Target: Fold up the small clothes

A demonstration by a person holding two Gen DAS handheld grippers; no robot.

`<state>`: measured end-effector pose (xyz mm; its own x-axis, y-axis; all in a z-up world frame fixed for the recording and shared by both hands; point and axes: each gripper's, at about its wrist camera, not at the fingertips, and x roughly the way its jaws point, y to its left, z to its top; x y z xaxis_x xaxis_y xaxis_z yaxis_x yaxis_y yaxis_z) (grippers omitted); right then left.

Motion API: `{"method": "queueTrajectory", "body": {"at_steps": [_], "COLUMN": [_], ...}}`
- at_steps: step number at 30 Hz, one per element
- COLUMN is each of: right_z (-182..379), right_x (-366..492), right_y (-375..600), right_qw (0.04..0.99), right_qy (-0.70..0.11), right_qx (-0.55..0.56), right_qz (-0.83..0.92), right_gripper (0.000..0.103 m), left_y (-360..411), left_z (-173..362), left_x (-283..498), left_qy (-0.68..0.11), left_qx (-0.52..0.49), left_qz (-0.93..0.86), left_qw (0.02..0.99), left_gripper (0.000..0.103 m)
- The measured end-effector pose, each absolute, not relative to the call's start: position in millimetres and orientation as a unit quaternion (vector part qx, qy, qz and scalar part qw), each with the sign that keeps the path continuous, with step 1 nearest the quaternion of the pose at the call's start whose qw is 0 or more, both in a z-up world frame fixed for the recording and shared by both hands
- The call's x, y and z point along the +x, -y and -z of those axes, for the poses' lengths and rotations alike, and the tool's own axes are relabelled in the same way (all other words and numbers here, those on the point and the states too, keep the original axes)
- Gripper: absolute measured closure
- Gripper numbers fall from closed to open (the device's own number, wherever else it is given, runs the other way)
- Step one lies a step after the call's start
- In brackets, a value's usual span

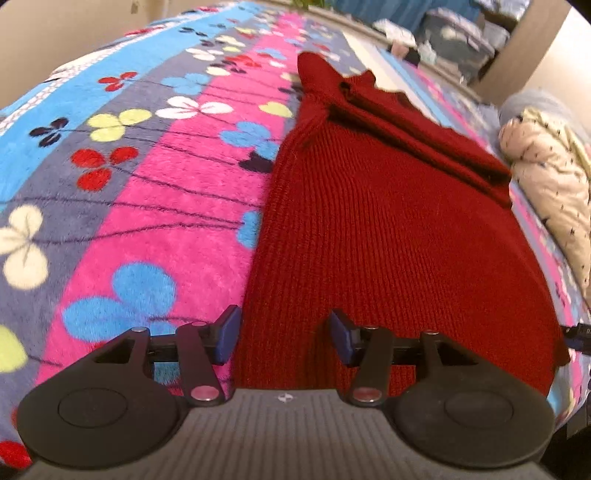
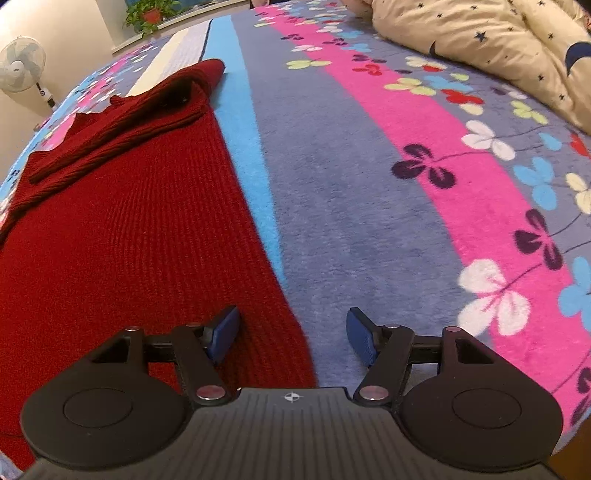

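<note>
I have both tongs, left tongs (image 1: 284, 334) and right tongs (image 2: 293, 334), apart, straddling the red knit sweater's (image 1: 388, 229) 2 near corners on the bed (image 2: 369, 229). Next I'd pinch both and fold the hem toward the collar.

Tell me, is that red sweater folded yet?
Partly folded: the red sweater has sleeves laid across its far end, while its body lies spread flat.

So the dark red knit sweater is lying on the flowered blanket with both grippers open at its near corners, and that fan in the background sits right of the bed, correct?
Not quite: the fan stands to the left of the bed in the right wrist view, near the potted plant. The rest holds: the dark red knit sweater lies on the flowered blanket, with the left gripper and right gripper open at its near corners.
</note>
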<state>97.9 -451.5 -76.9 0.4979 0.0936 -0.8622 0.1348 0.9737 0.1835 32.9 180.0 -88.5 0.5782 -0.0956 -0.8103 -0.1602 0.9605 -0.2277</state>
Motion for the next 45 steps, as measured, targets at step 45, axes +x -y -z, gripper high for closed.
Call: {"method": "queueTrajectory", "body": {"at_steps": [45], "right_z": [76], "right_x": [96], "right_y": [455], "right_qw": [0.858], "right_qy": [-0.497], "right_qx": [0.132], "right_qz": [-0.005], "right_gripper": [0.041], "left_y": [-182], "left_z": [88], "left_x": [22], "left_qy": [-0.434], "left_qx": [-0.182], "left_qz": [-0.007], "left_qw": [0.883], "left_gripper": [0.052]}}
